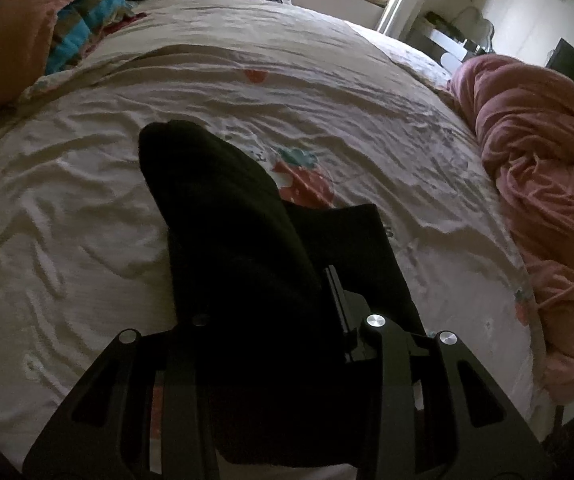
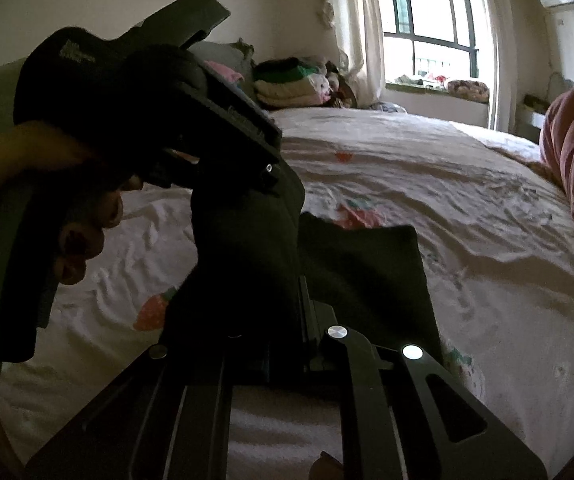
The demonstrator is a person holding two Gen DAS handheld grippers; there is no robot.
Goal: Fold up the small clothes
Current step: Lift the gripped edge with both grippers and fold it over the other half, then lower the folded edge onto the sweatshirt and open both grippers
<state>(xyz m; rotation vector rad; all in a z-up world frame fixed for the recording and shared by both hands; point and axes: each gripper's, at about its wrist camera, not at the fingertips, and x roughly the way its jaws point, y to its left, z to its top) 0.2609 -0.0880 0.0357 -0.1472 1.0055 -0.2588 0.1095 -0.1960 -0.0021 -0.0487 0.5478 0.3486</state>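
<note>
A small black garment (image 1: 223, 216) is held up off the strawberry-print bed sheet (image 1: 87, 184). In the left wrist view my left gripper (image 1: 307, 292) is shut on its edge, and the cloth drapes over the left finger and hides it. Part of the garment (image 1: 351, 236) still lies flat on the sheet. In the right wrist view my right gripper (image 2: 291, 300) is shut on the same black garment (image 2: 243, 240). The left gripper (image 2: 223, 120) shows there at upper left, in a hand, gripping the top of the cloth. The flat part (image 2: 367, 268) lies behind.
A pink blanket (image 1: 539, 184) is bunched along the bed's right side. Pillows (image 1: 15, 28) and a striped cloth lie at the far left. A pile of folded clothes (image 2: 291, 84) sits at the head of the bed, by the window (image 2: 427, 20).
</note>
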